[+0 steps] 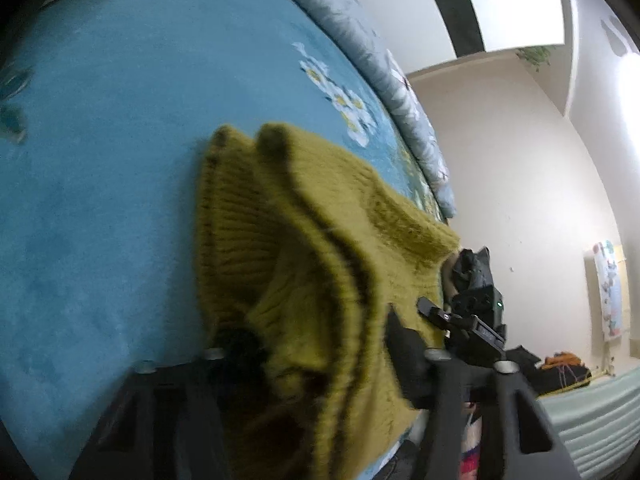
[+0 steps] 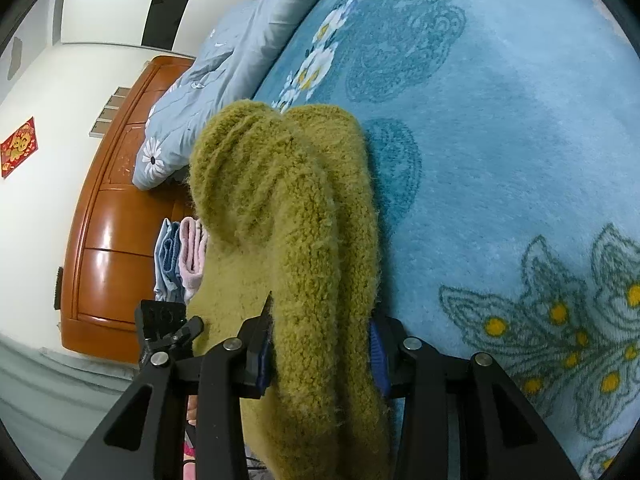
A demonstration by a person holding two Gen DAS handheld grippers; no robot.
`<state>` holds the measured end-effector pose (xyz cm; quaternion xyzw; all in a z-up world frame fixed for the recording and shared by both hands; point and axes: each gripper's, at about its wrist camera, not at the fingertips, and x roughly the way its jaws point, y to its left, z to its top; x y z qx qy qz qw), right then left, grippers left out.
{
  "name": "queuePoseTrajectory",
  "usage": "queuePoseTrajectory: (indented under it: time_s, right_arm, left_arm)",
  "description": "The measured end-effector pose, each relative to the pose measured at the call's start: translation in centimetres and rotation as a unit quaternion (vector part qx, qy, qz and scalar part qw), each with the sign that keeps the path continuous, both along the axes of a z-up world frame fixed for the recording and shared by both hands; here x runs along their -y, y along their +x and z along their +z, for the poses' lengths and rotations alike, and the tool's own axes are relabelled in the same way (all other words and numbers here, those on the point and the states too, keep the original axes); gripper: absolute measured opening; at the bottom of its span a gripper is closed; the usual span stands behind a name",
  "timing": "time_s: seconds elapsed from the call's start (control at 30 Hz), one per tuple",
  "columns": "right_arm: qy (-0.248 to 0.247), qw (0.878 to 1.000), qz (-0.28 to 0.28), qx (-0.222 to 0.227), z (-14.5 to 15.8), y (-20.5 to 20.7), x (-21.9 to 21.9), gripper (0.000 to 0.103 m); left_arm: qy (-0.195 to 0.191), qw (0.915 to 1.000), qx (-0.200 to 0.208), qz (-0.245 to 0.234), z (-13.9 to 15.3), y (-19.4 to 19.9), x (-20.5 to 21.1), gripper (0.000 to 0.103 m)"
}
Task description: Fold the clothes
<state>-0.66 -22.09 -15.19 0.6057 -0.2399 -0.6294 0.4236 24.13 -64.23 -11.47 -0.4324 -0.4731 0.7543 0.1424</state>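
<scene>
right now | left wrist view: your left hand-held gripper (image 1: 320,356) has its fingers clamped on bunched folds of the olive knit sweater (image 1: 304,216), which lies on the blue floral blanket (image 1: 120,160) | right wrist view: your right hand-held gripper (image 2: 320,356) pinches a thick fold of the sweater (image 2: 288,200) between blue pads (image 2: 378,354), blanket (image 2: 520,140) alongside, folded clothes (image 2: 180,256) beyond

left hand-held gripper (image 1: 320,344) - clamped | right hand-held gripper (image 2: 324,344) - clamped, tilted down

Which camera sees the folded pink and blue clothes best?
The right wrist view. The folded pink and blue clothes show there, stacked between the fuzzy green sweater and the wooden headboard. The left wrist view doesn't show them at all.
</scene>
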Motion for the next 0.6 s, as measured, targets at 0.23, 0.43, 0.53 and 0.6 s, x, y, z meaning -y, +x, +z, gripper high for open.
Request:
queuePoseTrajectory:
  time_s: [0.23, 0.43, 0.53, 0.6]
  right_arm:
    - [-0.008, 1.000, -0.002, -0.017, 2.4, 0.8, 0.2, 0.032]
    - [-0.012, 0.999, 0.009, -0.049, 6.7, 2.1, 1.1, 0.032]
    - [-0.023, 0.997, 0.018, -0.065, 9.1, 2.9, 2.2, 0.032]
    - [-0.035, 0.996, 0.028, -0.075, 10.9, 3.4, 3.4, 0.032]
  left_arm:
    - [0.006, 0.9997, -0.018, 0.012, 0.9, 0.9, 0.0, 0.037]
    - [0.020, 0.9982, -0.056, -0.002, 3.9, 2.2, 0.7, 0.036]
    - [0.022, 0.9969, -0.075, -0.008, 5.9, 3.6, 2.0, 0.036]
    - [0.017, 0.9960, -0.087, -0.011, 7.6, 4.5, 3.3, 0.036]
